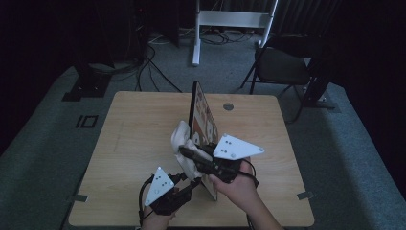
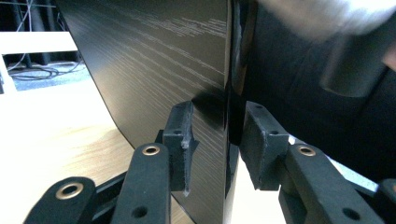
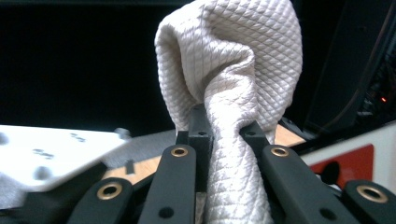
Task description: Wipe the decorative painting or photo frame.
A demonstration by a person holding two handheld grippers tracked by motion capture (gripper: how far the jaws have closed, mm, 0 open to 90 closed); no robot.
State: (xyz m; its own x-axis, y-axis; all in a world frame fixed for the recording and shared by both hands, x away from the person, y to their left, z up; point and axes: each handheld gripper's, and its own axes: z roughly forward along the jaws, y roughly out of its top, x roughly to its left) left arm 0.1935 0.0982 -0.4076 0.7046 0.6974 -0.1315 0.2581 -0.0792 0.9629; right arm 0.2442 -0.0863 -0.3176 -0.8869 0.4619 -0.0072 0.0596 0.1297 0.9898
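A thin board (image 1: pixel 193 112) stands on edge on the wooden table (image 1: pixel 134 143), its black wood-grain back (image 2: pixel 154 60) facing left and its orange-and-white picture face (image 1: pixel 207 122) facing right. My left gripper (image 1: pixel 194 183) is at the board's near lower corner, and its pads (image 2: pixel 181 135) are shut on the board's edge from both sides. My right gripper (image 1: pixel 184 152) is raised above the table and points left across the board's near end. It is shut on a bunched white quilted cloth (image 3: pixel 229 70), which rests against the board's black side (image 1: pixel 184 141).
A round cable hole (image 1: pixel 228 106) sits near the table's far edge. Beyond the table stand a dark folding chair (image 1: pixel 282 64) and a white stand frame (image 1: pixel 230 19), with cables (image 1: pixel 153 62) on the grey floor. The left half of the tabletop is bare wood.
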